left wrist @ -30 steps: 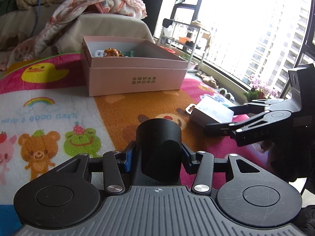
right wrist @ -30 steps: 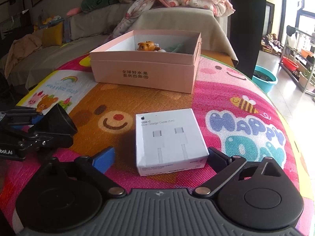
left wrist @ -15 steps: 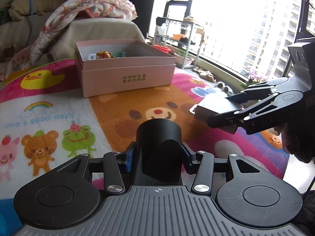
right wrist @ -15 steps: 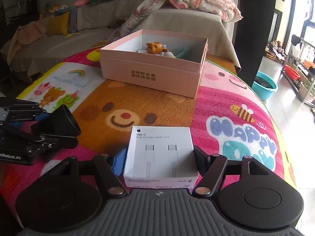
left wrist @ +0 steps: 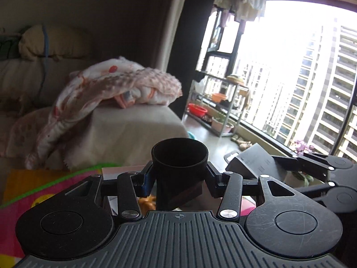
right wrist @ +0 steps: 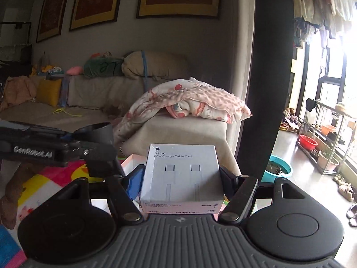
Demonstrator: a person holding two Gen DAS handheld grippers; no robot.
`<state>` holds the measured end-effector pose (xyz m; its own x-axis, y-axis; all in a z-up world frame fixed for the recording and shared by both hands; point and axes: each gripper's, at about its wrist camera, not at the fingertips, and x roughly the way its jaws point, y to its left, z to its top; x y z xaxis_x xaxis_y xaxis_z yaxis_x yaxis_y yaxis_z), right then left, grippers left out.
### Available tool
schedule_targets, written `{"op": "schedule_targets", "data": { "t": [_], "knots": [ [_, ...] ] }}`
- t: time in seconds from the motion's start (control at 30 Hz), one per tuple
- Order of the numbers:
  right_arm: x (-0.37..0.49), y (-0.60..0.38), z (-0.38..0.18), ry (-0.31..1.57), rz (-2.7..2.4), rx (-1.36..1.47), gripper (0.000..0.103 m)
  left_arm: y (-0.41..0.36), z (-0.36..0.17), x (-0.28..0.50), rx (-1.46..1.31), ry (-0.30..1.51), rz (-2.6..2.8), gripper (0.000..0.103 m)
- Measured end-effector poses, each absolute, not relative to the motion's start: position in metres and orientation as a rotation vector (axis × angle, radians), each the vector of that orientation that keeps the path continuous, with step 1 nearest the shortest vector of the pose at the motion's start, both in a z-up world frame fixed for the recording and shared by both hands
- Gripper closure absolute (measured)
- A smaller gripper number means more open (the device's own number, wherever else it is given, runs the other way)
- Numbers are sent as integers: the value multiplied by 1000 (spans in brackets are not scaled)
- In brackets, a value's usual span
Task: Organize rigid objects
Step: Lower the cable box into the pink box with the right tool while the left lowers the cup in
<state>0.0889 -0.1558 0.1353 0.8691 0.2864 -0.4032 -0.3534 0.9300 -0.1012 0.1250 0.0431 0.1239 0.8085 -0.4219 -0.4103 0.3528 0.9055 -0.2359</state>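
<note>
Left gripper (left wrist: 179, 176) clamping a black cup (left wrist: 179, 156), right gripper (right wrist: 181, 177) pinching a white cable box (right wrist: 181, 174), both riding high above the pink box (right wrist: 130, 159). Risking, likely, a collision between the near-touching grippers, or a blind release missing the barely visible pink box below.

Black ribbed gripper (left wrist: 179, 176), silver screws.

We now carry both grippers high above the play mat (left wrist: 26, 185); the pink box (right wrist: 131, 159), formerly well ahead, sits just beneath the black cup (left wrist: 179, 169) and cable box (right wrist: 181, 174).
</note>
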Motion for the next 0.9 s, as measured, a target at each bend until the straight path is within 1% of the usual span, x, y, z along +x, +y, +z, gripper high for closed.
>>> {"op": "schedule_targets", "data": {
  "t": [0.13,0.4,0.47,0.57,0.8,0.83,0.9],
  "knots": [
    [136,-139,105,490,318,-180,34,43,92,165,-149,575,-321,52],
    [179,-122,59,616,320,-200,33,42,48,187,-113,678,-282,51],
    [183,-120,55,645,350,-188,33,38,47,186,-70,661,-276,51],
    [179,-118,53,642,346,-201,25,35,52,182,-31,651,-287,50],
    [153,-130,65,581,302,-207,25,38,76,152,5,530,-298,50],
    [148,-134,68,572,301,-195,25,38,78,150,2,528,-311,50],
    [139,-140,74,561,301,-167,22,35,75,153,-14,588,-348,50]
  ]
}}
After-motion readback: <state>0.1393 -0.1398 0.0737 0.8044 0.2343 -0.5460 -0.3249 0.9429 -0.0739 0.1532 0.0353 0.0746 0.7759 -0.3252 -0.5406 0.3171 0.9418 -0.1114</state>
